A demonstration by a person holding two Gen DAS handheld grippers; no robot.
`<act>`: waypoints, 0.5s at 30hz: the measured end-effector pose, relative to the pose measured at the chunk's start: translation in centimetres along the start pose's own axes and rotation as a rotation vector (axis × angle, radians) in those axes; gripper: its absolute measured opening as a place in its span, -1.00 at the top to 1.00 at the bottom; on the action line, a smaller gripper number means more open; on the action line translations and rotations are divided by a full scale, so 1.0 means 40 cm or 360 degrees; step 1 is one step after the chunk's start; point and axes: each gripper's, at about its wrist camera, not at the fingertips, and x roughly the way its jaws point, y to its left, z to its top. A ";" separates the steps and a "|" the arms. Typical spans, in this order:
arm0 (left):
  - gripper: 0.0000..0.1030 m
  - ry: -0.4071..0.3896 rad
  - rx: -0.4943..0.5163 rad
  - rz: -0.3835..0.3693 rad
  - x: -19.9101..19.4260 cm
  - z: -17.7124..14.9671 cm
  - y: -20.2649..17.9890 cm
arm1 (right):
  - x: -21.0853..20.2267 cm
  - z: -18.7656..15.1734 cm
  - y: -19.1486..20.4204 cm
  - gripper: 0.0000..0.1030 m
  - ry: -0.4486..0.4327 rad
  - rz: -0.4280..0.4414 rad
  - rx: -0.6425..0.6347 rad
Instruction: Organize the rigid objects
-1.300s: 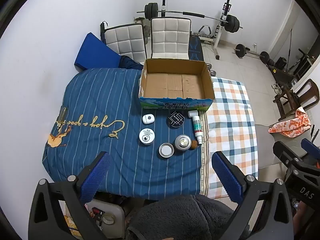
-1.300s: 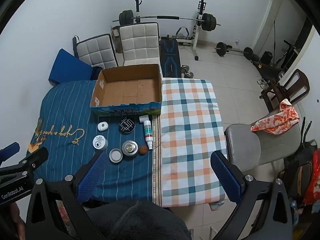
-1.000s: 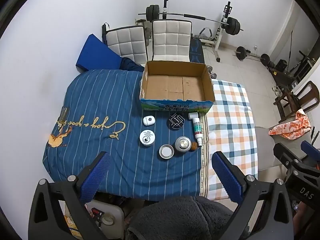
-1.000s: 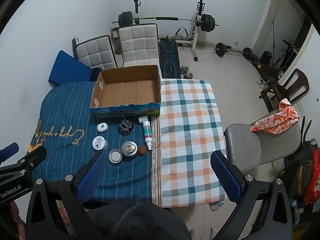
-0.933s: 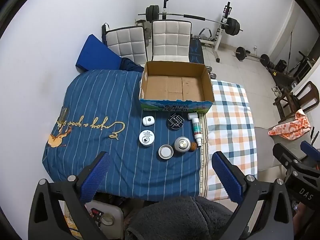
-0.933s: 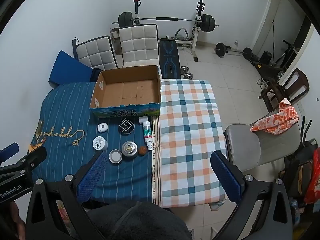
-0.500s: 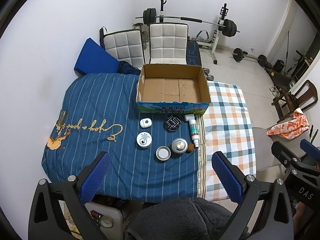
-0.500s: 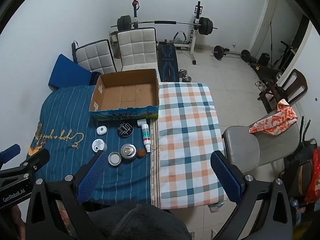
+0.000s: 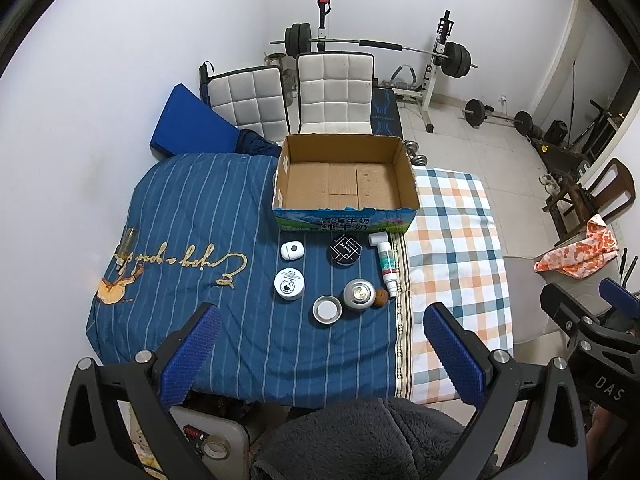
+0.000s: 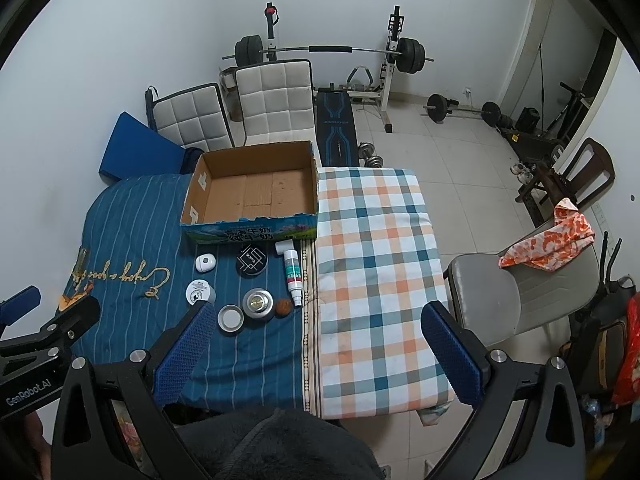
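Observation:
An empty open cardboard box (image 9: 344,178) (image 10: 256,192) stands at the far side of the blue striped cloth. In front of it lie a small white case (image 9: 291,250), a black round tin (image 9: 345,249), a white tube (image 9: 386,258), a white round jar (image 9: 289,283), a silver tin (image 9: 359,294), its lid (image 9: 327,309) and a small brown ball (image 9: 381,297). My left gripper (image 9: 318,336) hangs open high above the table's near edge, holding nothing. My right gripper (image 10: 318,330) is open too, over the checked cloth.
The table carries a blue striped cloth (image 9: 192,216) on the left and a checked cloth (image 10: 372,248) on the right. Two white padded chairs (image 9: 312,92) and a barbell rack (image 10: 328,52) stand behind. A grey chair with an orange cloth (image 10: 548,236) is at the right.
Both grippers have risen and drawn back a little, so the table looks smaller and lower in both views. Nothing on the table has moved. Both grippers stay open.

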 end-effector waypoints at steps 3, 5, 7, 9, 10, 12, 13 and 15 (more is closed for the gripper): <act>-1.00 0.0000 -0.0003 0.0002 -0.001 -0.003 -0.001 | -0.002 -0.002 -0.002 -1.00 -0.0002 0.0001 0.0003; -1.00 -0.0001 -0.0006 0.0000 -0.003 -0.003 -0.001 | 0.003 -0.006 -0.001 -1.00 -0.0005 0.0001 0.0006; -1.00 -0.0001 -0.0002 -0.0001 -0.003 -0.003 -0.001 | 0.000 -0.005 -0.002 -1.00 -0.0008 0.0000 0.0006; -1.00 -0.0002 -0.0002 -0.0003 -0.002 -0.002 0.002 | 0.001 -0.009 -0.002 -1.00 -0.0009 -0.0002 0.0009; -1.00 0.0001 -0.0003 -0.0005 -0.002 -0.002 0.001 | -0.001 -0.008 -0.003 -1.00 -0.0010 -0.0002 0.0010; -1.00 0.0000 -0.0007 -0.0008 -0.003 -0.002 0.001 | -0.004 -0.007 -0.003 -1.00 -0.0013 -0.0005 0.0006; -1.00 -0.0001 -0.0012 -0.0007 -0.004 -0.002 0.004 | -0.005 -0.008 -0.002 -1.00 -0.0015 -0.0004 0.0007; -1.00 0.0002 -0.0023 -0.0008 -0.003 -0.003 0.006 | -0.005 -0.010 -0.002 -1.00 -0.0016 -0.0008 0.0008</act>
